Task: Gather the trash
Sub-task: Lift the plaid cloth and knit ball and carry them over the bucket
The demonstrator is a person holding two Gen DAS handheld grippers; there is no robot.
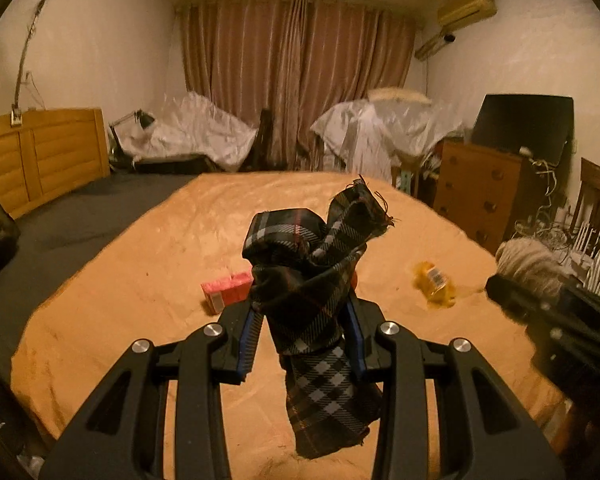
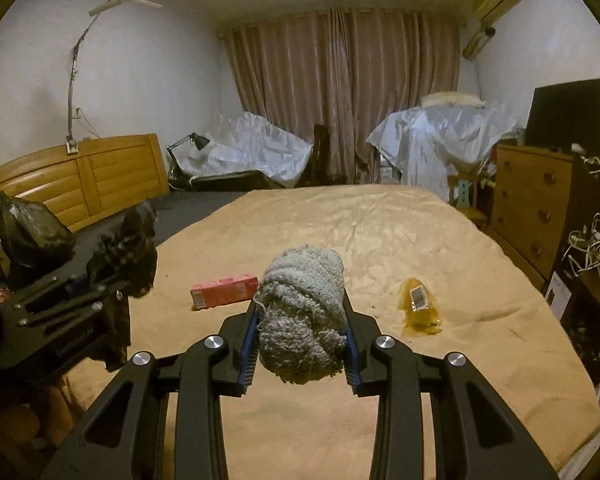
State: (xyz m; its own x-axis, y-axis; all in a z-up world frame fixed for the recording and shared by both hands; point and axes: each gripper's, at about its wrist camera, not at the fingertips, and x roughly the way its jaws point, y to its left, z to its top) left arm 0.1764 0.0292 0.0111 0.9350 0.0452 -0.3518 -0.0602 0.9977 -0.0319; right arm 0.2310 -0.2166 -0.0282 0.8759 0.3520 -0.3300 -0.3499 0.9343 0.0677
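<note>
A bed with a tan blanket [image 2: 380, 240] fills the room. A plaid cloth [image 1: 312, 280] is clamped in the left gripper [image 1: 304, 344], a grey knit bundle [image 2: 304, 316] in the right gripper [image 2: 302, 352]. A pink box [image 2: 224, 291] left and yellow wrapper [image 2: 420, 306] right remain beyond; both loads likely need depositing, perhaps in the black bag [image 2: 28, 232] at far left.

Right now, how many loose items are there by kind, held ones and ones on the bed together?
Fabric pieces held in a claw: 2, plaid cloth in the left, grey knit in the right
Pink boxes on the bed: 1
Yellow wrappers on the bed: 1
Total: 4
</note>
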